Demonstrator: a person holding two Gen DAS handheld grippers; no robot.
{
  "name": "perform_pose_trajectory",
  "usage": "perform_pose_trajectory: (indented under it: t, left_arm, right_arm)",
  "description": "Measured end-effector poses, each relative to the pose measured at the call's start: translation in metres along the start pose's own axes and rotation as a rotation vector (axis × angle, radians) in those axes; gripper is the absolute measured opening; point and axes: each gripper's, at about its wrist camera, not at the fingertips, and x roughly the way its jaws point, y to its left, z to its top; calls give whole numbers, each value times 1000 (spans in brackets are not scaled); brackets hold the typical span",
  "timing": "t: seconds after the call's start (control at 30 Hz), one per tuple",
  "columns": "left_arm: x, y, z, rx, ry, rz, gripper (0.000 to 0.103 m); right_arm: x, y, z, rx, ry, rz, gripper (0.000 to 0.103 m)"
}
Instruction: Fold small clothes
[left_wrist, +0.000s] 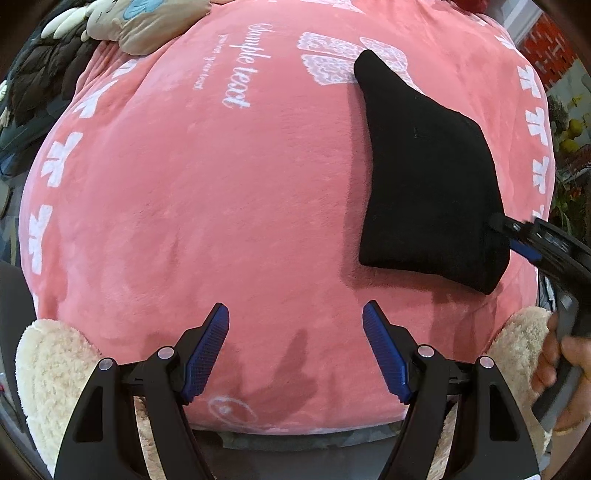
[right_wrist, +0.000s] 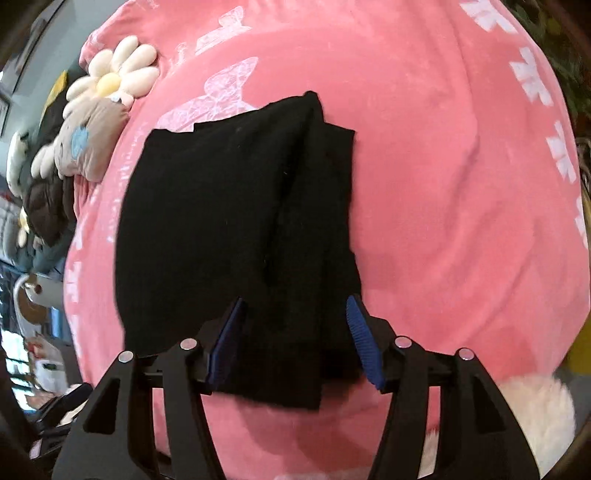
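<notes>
Left black gripper with blue ribbed pads (left_wrist: 295, 347): jaws spread wide, nothing between, hovering above near part of pink plush blanket with white bow print (left_wrist: 207, 206). Right black gripper with blue pads (right_wrist: 293, 332): jaws parted, straddling near edge of folded black knit garment (right_wrist: 229, 229), whether pinching cloth unclear. One garment, lying on blanket's right part in left view. White script on blanket, partly legible: "Simple". Beige stuffed toy with cream daisy (right_wrist: 107, 88) at blanket's far-left edge.
</notes>
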Motion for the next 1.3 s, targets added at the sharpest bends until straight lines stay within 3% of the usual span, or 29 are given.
perform_pose_trajectory:
  t: [0.03, 0.2, 0.27, 0.33, 0.4, 0.43, 0.47, 0.53, 0.7, 0.77, 0.8, 0.83, 0.87, 0.9, 0.93, 0.97, 1.1, 1.3]
  left_arm:
    - [1, -1, 1, -1, 3, -1, 72]
    - [1, -6, 9, 5, -1, -18, 72]
    - [3, -8, 15, -6, -3, -54, 72]
    - [7, -10, 23, -25, 2, -92, 72]
    - [11, -13, 33, -52, 3, -148, 72]
    - [13, -15, 40, -66, -5, -192, 72]
    - [14, -18, 44, -74, -9, -216, 72]
    - [27, -29, 56, -84, -4, -309, 77]
    - [84, -47, 74, -174, 119, -416, 78]
    - [89, -47, 74, -231, 104, -426, 79]
    - [87, -50, 75, -218, 107, -419, 78]
    - [85, -54, 74, -190, 107, -432, 52]
    - [83, -56, 75, -167, 122, -458, 31]
    - [79, -57, 76, -160, 130, -459, 27]
    - [75, -57, 78, -160, 129, -469, 16]
    - [68, -58, 83, -156, 123, -491, 13]
    - [15, -60, 110, -108, 35, -542, 12]
    - [-90, -42, 160, -43, -181, -596, 12]
  right_arm:
    - [5, 6, 3, -23, 20, -5, 19]
    - [-13, 17, 21, -92, -77, -86, 15]
    - [3, 8, 23, -82, -54, -129, 26]
    - [6, -5, 21, -41, -23, -76, 29]
    - [-10, -11, 17, -10, -62, -56, 49]
    - [-17, -17, 14, 11, -82, -49, 67]
    - [-19, -21, 11, 38, -81, -19, 74]
    - [-7, -29, 6, 100, -23, 76, 73]
    - [25, -36, -3, 167, 66, 125, 73]
    - [27, -37, -6, 193, 47, 159, 60]
    - [26, -36, -6, 200, 53, 184, 42]
    - [26, -34, -6, 212, 59, 199, 23]
    - [23, -31, -4, 218, 63, 214, 19]
    - [17, -30, -4, 211, 59, 210, 18]
    - [7, -22, 0, 189, 43, 206, 17]
    - [-1, -19, 2, 180, 31, 210, 17]
    - [-53, 13, 37, 107, -80, 238, 17]
    - [-141, 86, 97, -40, -265, 302, 17]
